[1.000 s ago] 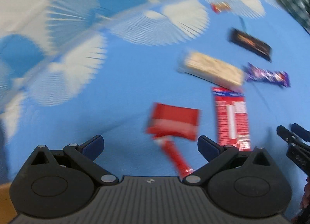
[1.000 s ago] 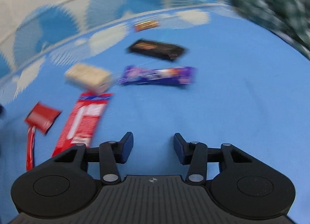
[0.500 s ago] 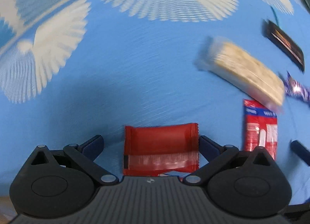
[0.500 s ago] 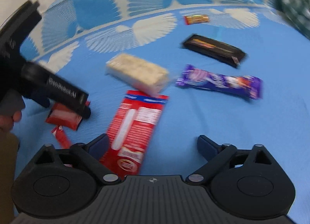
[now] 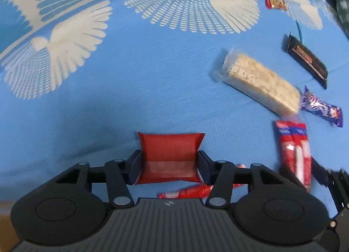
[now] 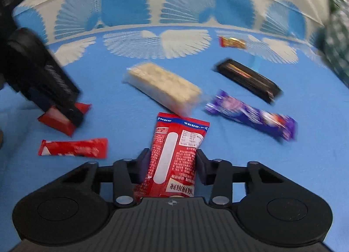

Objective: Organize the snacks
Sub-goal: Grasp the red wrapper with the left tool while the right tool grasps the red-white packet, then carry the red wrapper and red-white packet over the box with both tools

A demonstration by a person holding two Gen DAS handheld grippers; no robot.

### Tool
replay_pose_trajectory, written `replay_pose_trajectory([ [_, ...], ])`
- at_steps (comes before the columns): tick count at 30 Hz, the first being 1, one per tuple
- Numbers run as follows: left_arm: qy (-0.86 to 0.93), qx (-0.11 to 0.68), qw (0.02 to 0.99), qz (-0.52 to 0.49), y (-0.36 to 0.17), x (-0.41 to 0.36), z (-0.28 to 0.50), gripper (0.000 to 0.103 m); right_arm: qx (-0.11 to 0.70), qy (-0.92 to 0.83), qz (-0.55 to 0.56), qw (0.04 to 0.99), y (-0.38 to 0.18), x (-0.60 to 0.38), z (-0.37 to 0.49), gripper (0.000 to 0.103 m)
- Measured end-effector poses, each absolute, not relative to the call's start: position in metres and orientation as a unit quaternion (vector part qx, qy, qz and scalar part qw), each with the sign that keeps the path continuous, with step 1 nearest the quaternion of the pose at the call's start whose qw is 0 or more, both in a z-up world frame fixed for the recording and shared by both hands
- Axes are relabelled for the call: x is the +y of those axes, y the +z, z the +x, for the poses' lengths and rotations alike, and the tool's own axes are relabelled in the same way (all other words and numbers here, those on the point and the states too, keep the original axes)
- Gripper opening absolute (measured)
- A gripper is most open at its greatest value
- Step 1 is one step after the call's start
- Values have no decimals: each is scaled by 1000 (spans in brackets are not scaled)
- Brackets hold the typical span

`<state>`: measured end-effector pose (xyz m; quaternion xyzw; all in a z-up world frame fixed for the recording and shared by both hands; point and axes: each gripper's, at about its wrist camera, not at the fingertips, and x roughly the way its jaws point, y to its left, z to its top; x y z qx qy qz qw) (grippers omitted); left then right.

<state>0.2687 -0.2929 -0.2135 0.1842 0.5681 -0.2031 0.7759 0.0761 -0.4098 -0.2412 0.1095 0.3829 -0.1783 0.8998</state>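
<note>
In the left wrist view, my left gripper (image 5: pixel 169 166) is closing on a red square packet (image 5: pixel 170 149); the pads press its two sides, which curl upward. The right wrist view shows my right gripper (image 6: pixel 172 161) closing on a long red packet (image 6: pixel 174 147), with the pads against its edges near the lower end. From the right view, the left gripper (image 6: pixel 69 116) stands at the far left over the square packet (image 6: pixel 54 121). Both packets lie on a blue cloth (image 5: pixel 130 90) with white fan prints.
A thin red stick pack (image 6: pixel 73 147) lies between the two held packets. Beyond them lie a pale crisp bar (image 6: pixel 163 86), a purple bar (image 6: pixel 250 114), a black bar (image 6: pixel 248 79) and a small red-gold sweet (image 6: pixel 232 41). Green checked fabric (image 6: pixel 336 40) is at the right edge.
Both grippers came down over their packets with jaws wide, then narrowed onto them. The square packet's sides now bend up against the left pads.
</note>
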Motion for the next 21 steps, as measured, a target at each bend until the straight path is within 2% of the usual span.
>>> replay_pose_trajectory([
  [7,-223,520,814,135,-144,-250,224,58,350,-210,183,894,-204,-410,5,41],
  [13,-246,482,835,96,-77,-196,143,58,321,-176,185,912,-150,-364,-45,41],
  [21,-232,454,857,79,-24,-100,25,58,317,-89,162,930,-86,-271,-116,41],
])
